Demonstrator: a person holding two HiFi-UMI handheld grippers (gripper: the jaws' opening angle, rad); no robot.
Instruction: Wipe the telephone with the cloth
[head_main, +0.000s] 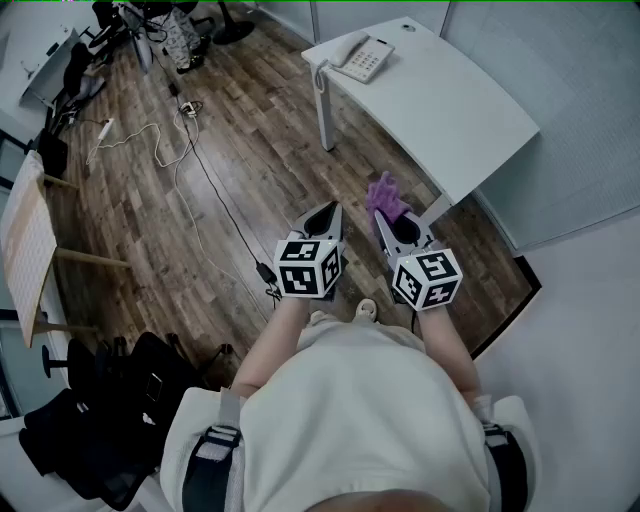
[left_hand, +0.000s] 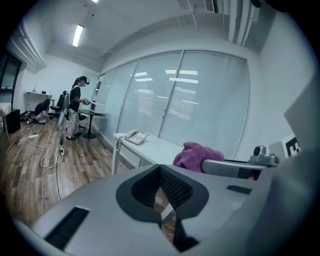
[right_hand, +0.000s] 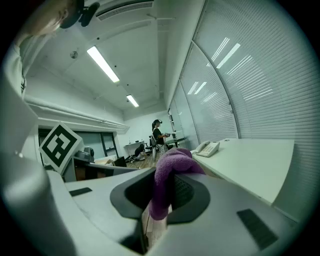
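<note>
A white telephone (head_main: 361, 57) sits at the far end of a white table (head_main: 450, 110); it also shows small in the left gripper view as the telephone (left_hand: 135, 136) and in the right gripper view as the telephone (right_hand: 207, 148). My right gripper (head_main: 385, 217) is shut on a purple cloth (head_main: 385, 196), which bunches up between its jaws as the cloth (right_hand: 167, 172). The left gripper (head_main: 322, 216) is shut with nothing in it, held beside the right one, well short of the table. From the left gripper (left_hand: 161, 192) the cloth (left_hand: 196, 155) shows to the right.
Wooden floor (head_main: 230, 150) with loose cables (head_main: 190, 170) lies ahead. Office chairs and gear stand at the far left (head_main: 130, 25). A wooden easel-like frame (head_main: 30, 250) is at the left. Glass partition walls (left_hand: 190, 100) run behind the table. Another person (left_hand: 76, 107) stands far off.
</note>
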